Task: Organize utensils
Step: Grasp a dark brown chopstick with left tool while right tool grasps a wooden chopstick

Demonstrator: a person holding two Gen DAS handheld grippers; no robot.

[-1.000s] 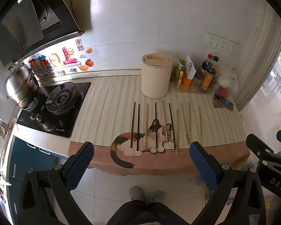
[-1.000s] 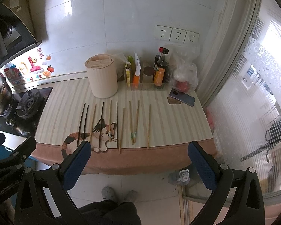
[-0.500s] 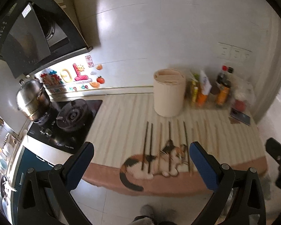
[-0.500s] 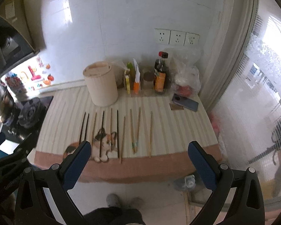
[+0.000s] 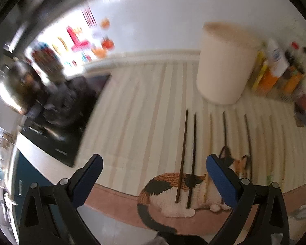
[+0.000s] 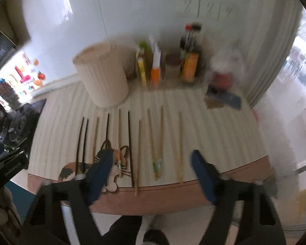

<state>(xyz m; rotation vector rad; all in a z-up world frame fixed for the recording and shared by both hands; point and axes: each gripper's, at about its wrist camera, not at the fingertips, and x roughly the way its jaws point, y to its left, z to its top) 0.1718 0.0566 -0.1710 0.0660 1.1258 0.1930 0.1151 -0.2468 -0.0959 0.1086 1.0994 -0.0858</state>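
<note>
The left gripper (image 5: 154, 181) hangs above the near edge of the worktop (image 5: 144, 110) with its blue-padded jaws spread wide and nothing between them. Just beyond its right finger lie two dark chopsticks (image 5: 186, 159) side by side, their near ends across a mat printed with a calico cat (image 5: 173, 196). Further right, more chopsticks, dark and pale, run in a row pointing away from the gripper. Past their far ends stands a cream round holder (image 5: 224, 65), and to its right a cluster of bottles and cartons (image 5: 275, 71), too blurred for their labels to be read. Far off to the left of the gripper is a black stove (image 5: 59, 110) with a steel pot (image 5: 12, 89), and coloured stickers (image 5: 79, 42) on the wall behind it; their lettering is smeared.

The right gripper (image 6: 151, 177) also has its jaws apart, holding nothing; they have just been closing partway. Straight ahead between its fingers lie pale chopsticks (image 6: 155, 143), one pair with green printed tips, and a single one (image 6: 180, 147) further right. The dark ones (image 6: 129, 145) lie toward its left finger (image 6: 101, 175), which overlaps the cat's head. Beyond stand the holder (image 6: 103, 75), a dark sauce bottle (image 6: 190, 55) with an orange label, unreadable, and a phone (image 6: 224, 98). At the far left edge the other gripper's body (image 6: 8, 167) bears white lettering that I cannot make out.
</note>
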